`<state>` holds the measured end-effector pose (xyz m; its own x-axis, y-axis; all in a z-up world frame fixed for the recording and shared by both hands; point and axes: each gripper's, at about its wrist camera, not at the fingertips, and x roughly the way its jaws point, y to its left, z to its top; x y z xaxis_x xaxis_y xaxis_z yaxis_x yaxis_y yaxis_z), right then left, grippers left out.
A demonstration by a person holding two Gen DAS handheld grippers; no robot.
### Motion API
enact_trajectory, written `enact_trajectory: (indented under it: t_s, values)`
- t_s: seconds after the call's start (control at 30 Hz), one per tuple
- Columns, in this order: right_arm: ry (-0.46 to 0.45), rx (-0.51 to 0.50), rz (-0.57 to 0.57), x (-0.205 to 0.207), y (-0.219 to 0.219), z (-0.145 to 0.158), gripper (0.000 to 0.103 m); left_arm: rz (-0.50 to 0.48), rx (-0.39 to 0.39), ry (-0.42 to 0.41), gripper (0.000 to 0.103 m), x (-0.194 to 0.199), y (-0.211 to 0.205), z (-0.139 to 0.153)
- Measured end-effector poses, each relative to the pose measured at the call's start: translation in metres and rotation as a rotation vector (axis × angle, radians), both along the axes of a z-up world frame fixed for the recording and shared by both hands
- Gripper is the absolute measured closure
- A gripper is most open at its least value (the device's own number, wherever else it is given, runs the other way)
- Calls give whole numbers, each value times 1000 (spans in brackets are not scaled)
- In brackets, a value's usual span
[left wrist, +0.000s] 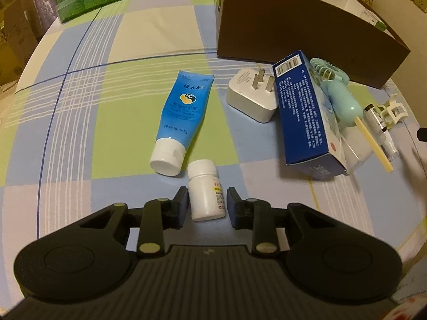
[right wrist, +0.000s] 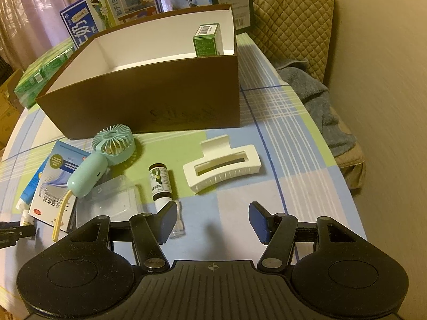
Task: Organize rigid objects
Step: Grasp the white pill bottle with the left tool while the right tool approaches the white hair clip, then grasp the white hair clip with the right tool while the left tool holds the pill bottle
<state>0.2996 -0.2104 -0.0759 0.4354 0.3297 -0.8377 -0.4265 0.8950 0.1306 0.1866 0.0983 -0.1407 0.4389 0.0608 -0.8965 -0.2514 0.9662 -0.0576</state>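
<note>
Covering the table is a checked cloth (left wrist: 112, 122), and on it stands the open brown box (right wrist: 149, 98), holding one green carton (right wrist: 208, 41) upright in its far right corner. Near the box's front wall lie a blue carton (left wrist: 301, 106), a mint handheld fan (right wrist: 106, 154), a cream hair claw (right wrist: 224, 166), a white plug adapter (left wrist: 252, 97) and a blue tube (left wrist: 181, 112). The left gripper (left wrist: 207, 201) has narrowed its jaws around the small white pill bottle (left wrist: 205, 189); contact on the right pad cannot be confirmed. The right gripper (right wrist: 212, 221) hangs half-open, holding nothing, above bare cloth.

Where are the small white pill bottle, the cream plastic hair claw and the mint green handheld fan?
small white pill bottle (left wrist: 206, 194), left wrist view, body
cream plastic hair claw (right wrist: 222, 166), right wrist view, spine
mint green handheld fan (right wrist: 114, 144), right wrist view, grille
</note>
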Motion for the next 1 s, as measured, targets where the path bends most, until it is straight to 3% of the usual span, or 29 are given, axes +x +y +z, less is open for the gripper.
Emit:
enact_trajectory:
  t_s: [0.37,0.6,0.67,0.73,0.8,1.0]
  values:
    - [-9,16,5,5,-6,-2,46,22,20,-1,81,4,-6,2]
    - [-25,74,12,21,-12,-2,46,37,24,-49,81,4,-7,20]
    - [-16,94,25,28,-13,-3,40,49,30,-61,81,5,-6,25]
    - [-36,92,38,33,-12,-4,22,60,31,-71,81,6,-5,29]
    - [-52,86,73,38,-9,-5,14,70,33,-78,81,6,-5,33]
    - [-43,36,151,53,2,-21,9,95,41,-86,81,7,-5,38]
